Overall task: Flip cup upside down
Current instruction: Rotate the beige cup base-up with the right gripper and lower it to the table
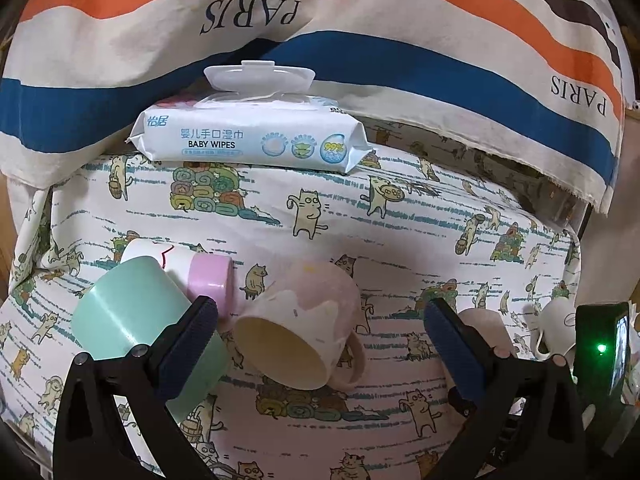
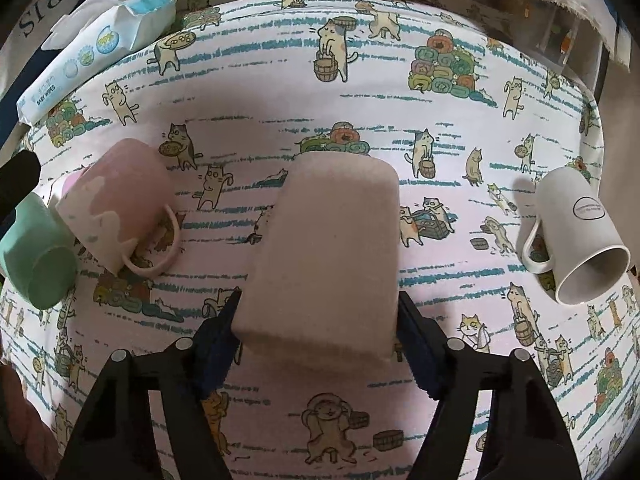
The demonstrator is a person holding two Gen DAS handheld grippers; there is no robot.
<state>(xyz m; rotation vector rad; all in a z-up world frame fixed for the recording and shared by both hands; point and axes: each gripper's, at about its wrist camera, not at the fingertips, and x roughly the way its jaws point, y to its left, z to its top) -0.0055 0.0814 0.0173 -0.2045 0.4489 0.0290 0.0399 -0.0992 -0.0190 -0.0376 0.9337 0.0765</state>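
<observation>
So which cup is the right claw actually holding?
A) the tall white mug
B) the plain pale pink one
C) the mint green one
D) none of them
B: in the right wrist view the right claw has both fingers pressed against the sides of the plain pale pink cup, while the mint green cup and tall white mug lie apart on the cloth.

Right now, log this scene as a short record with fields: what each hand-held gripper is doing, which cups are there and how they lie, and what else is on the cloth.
right hand-held gripper: shut on pink cup, base pointing away from the camera
left hand-held gripper: open, holding nothing
pink-and-cream mug: on its side, mouth toward left camera
mint cup: on its side
white mug: on its side, handle to the left
baby wipes: at far edge
surface: cat-print cloth
</observation>
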